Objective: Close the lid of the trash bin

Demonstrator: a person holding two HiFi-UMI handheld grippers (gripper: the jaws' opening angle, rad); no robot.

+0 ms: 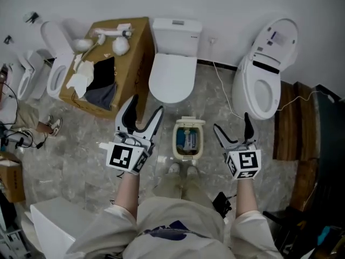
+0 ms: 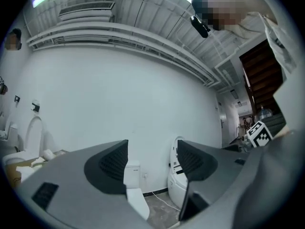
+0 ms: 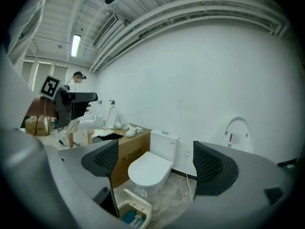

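Head view first: the trash bin (image 1: 188, 156) sits dead centre of the frame, between the two grippers, its lid (image 1: 189, 122) standing up on the far edge, toward the toilet (image 1: 171, 77). The left gripper (image 1: 146, 108) and right gripper (image 1: 232, 122) flank it, both spread and empty.

Left gripper view: jaws wide apart, only wall between them (no bin here).

Right gripper view: jaws apart, and the bin shows at lower left of the frame, so this one looks better placed to tip the lid forward.
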